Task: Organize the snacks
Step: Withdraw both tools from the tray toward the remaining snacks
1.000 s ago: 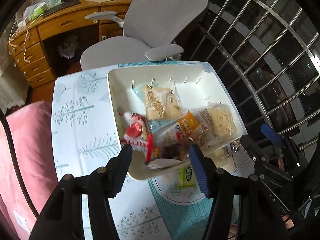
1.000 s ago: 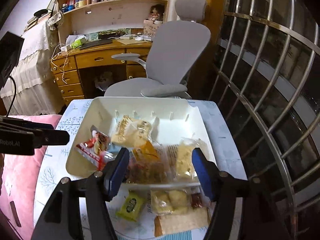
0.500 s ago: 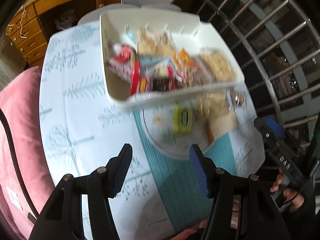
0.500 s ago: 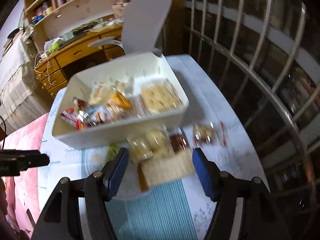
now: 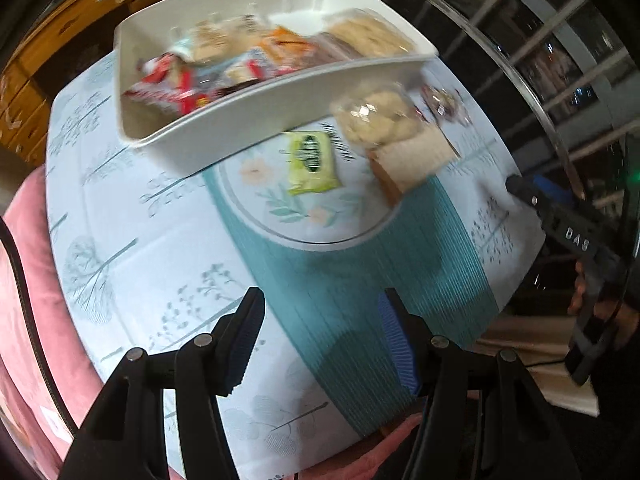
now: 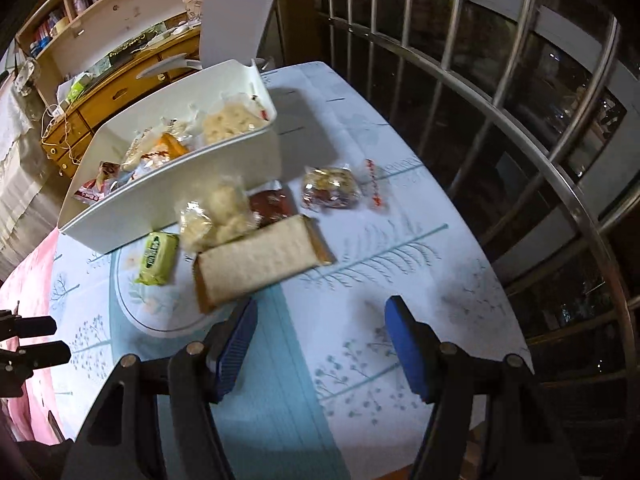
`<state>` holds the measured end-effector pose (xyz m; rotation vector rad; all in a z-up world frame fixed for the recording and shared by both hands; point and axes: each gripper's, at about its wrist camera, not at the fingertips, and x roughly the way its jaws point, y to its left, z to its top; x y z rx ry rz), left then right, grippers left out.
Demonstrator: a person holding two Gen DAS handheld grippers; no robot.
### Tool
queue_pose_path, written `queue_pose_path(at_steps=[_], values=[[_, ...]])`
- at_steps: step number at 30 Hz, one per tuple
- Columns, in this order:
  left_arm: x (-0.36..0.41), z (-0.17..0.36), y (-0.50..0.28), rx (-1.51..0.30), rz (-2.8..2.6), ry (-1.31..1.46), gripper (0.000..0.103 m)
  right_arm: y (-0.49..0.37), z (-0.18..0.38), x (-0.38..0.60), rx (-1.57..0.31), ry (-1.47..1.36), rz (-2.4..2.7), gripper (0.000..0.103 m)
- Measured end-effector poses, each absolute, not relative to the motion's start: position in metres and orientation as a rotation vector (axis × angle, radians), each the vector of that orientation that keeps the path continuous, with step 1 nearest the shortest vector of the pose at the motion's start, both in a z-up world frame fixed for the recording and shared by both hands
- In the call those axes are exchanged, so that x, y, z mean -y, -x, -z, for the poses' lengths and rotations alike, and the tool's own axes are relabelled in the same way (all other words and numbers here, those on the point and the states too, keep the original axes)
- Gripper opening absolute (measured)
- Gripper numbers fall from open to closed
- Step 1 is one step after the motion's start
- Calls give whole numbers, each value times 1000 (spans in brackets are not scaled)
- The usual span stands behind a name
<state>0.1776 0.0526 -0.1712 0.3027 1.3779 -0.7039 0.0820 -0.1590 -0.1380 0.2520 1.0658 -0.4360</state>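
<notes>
A white bin (image 6: 176,200) is seen on the patterned tablecloth (image 6: 400,248), already partly filled with wrapped snacks, while several packets are left outside it, along its near wall. A green packet (image 6: 157,258) lies on the printed ring of the cloth; a clear bag of pale puffs (image 6: 224,212) is found just beside it, touching a long tan wafer pack (image 6: 260,264), and a dark red packet (image 6: 274,204) is partly tucked behind these. Further right, a bag of mixed nuts (image 6: 330,186) and a thin red-printed sachet (image 6: 374,184) are set apart from the bin. The left gripper (image 5: 320,344) is held with its fingers spread wide and empty above the near cloth, and the right gripper (image 6: 320,344) is likewise held wide and empty, short of the wafer pack. The main risk is judged to lie in the overlap of the packets: if the wafer pack is pinched at its corner, the puffs bag may be dragged or nudged against the bin. The crinkly film may also be caught alone, so that a packet slips out on lifting. The puffs could be crushed by a hard squeeze. The right-hand packets lie not far from the table edge and could be pushed off by a careless approach.
</notes>
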Motion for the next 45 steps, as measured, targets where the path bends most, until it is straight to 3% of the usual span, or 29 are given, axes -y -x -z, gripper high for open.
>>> queue_pose_path(at_steps=[15,28,45], values=[[82,176,-158,-1191,820,-573,63,-95,153,229,-1029,13,121,66],[181,204,-166,-1147,934,-760,67,-123,174,261,-921,302,-190,67],[235,247,-195,-1179,1019,-939,68,-166,197,269,-878,400,-434,67]])
